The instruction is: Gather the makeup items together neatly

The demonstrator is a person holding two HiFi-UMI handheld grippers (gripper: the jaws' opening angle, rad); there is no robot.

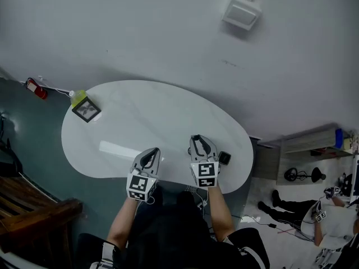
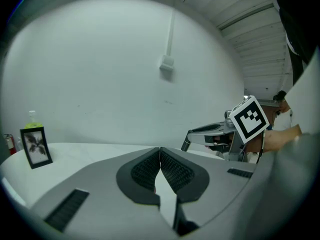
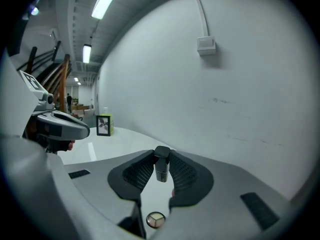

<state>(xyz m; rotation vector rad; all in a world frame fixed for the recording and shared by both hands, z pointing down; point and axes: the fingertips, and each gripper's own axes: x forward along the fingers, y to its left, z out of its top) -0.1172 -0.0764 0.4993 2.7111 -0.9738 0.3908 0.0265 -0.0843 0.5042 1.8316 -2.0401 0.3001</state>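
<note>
The right gripper has its jaws partly closed on a small dark makeup tube, which stands upright between the pads, pinched on both sides. The left gripper has its jaws closed tip to tip with nothing between them. Both grippers sit side by side over the near edge of the white oval counter, a little apart. A small dark case lies on the counter just to the right of the right gripper, close to the curved right rim. A broad stretch of bare top runs from the jaws to the far left end. There a photo frame and a green bottle stand close to the edge.
</note>
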